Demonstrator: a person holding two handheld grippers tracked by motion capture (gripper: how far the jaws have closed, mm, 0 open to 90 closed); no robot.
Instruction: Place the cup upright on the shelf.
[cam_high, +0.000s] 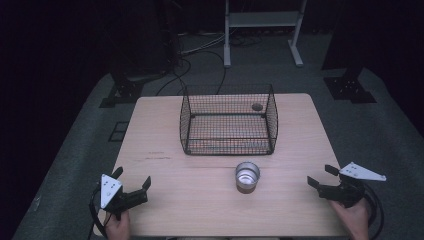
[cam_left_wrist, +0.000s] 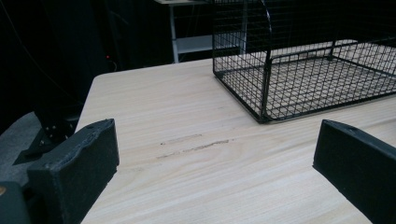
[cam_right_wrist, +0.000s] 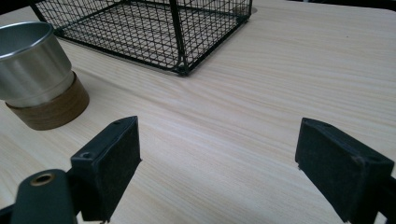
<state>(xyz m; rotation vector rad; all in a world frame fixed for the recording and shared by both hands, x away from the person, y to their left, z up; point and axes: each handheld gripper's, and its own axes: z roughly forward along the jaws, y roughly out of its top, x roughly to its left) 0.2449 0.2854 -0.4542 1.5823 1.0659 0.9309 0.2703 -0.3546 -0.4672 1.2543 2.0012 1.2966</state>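
The cup (cam_high: 247, 176) is standing up on the worktop (cam_high: 165, 170), between the two claws. It is sitting nearer the right claw (cam_high: 321, 176), off to that claw's left. Both the right claw and the left claw (cam_high: 132, 181) are gaping wide and holding nothing.

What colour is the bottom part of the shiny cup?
Brown, like cork or wood, under the silver metal cup. The right gripper view shows it best.

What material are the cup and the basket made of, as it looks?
Cup: seemingly brushed metal, with a dull silver sheen; its brown base band looks like cork or wood. Basket: thin black wire mesh, probably coated metal, with the table showing through.
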